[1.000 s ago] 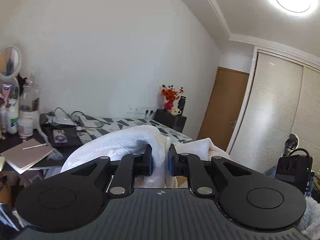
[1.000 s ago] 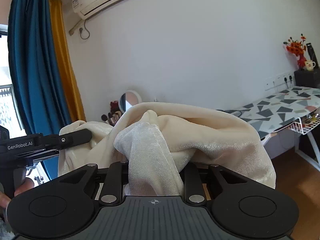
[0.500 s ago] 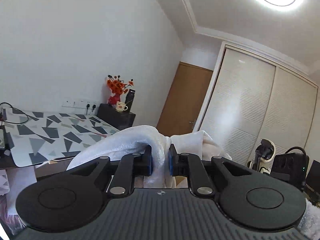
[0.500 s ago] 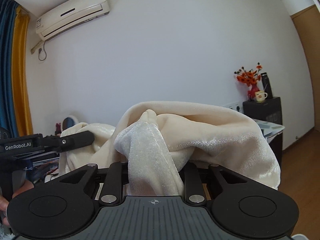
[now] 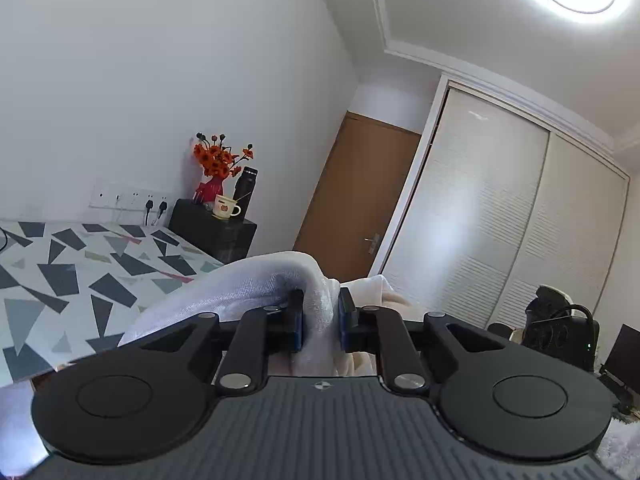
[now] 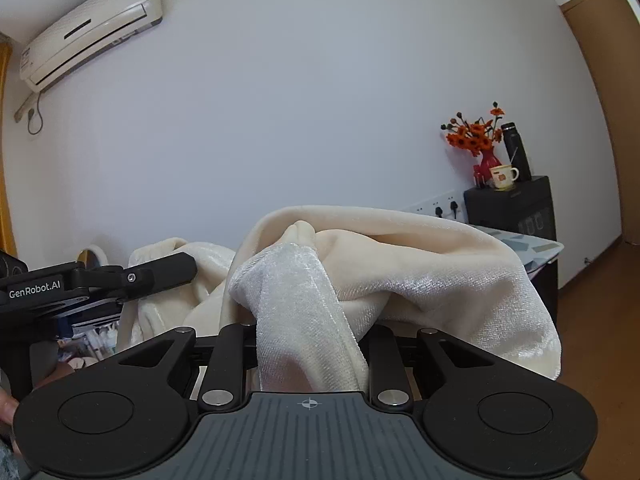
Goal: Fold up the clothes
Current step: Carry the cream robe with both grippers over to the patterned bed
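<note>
Garment aloft, no fold made yet.
Left gripper (image 5: 320,320) and right gripper (image 6: 308,340) each pinch the cream garment (image 6: 420,264); tabletop (image 5: 80,272) at nine o'clock.

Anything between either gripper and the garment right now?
Nothing visible. The left gripper and right gripper are each already shut on a fold of the cream garment, cloth bunched directly between the pads.

We see a cream garment (image 6: 420,264) of soft velvety cloth with a silvery sheen on its folds. The right gripper (image 6: 308,344) and left gripper (image 5: 320,320) are matt black plastic with bright metal pivot pins. The door (image 5: 360,200) looks like smooth brown wood, the mug (image 6: 503,176) glossy ceramic, the air conditioner (image 6: 92,28) smooth off-white plastic.
</note>
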### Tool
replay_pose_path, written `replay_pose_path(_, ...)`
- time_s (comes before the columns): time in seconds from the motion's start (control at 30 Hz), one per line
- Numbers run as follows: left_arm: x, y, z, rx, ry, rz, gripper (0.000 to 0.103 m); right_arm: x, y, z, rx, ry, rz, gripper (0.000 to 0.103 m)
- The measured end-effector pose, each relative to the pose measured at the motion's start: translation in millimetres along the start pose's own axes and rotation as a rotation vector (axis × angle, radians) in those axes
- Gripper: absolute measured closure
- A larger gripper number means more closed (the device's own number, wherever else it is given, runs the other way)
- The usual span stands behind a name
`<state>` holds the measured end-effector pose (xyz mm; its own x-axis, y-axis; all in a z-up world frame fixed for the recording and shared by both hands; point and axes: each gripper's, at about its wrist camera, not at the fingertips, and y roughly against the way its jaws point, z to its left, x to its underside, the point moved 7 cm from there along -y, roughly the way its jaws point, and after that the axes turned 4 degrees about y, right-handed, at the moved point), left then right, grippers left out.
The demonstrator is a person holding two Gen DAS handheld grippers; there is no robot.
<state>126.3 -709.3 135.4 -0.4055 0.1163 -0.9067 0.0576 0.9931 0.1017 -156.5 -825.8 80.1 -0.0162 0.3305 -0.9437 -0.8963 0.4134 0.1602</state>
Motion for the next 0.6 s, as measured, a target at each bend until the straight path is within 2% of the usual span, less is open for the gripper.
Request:
replay_pose_path(0.17, -56, -49, 75, 0.01, -0.02, 0.008, 0.086, -34, -113, -7, -0.015, -0.01, -0.005, 0.083)
replay_pose_path(0.27, -85, -75, 108, 0.028, -0.04, -0.013, 0.086, -56, -168, -7, -0.024, 0.017, -0.044, 0.083)
replay_pose_path(0.4, -110, -105, 133, 0.027, -0.055, -0.046, 0.086, -79, -221, -16, -0.025, 0.008, -0.083, 0.083)
replay_pose_path(0.6, -131, -136, 160, 0.015, -0.047, -0.085, 0.085, -112, -285, -35, -0.056, 0.011, -0.113, 0.083)
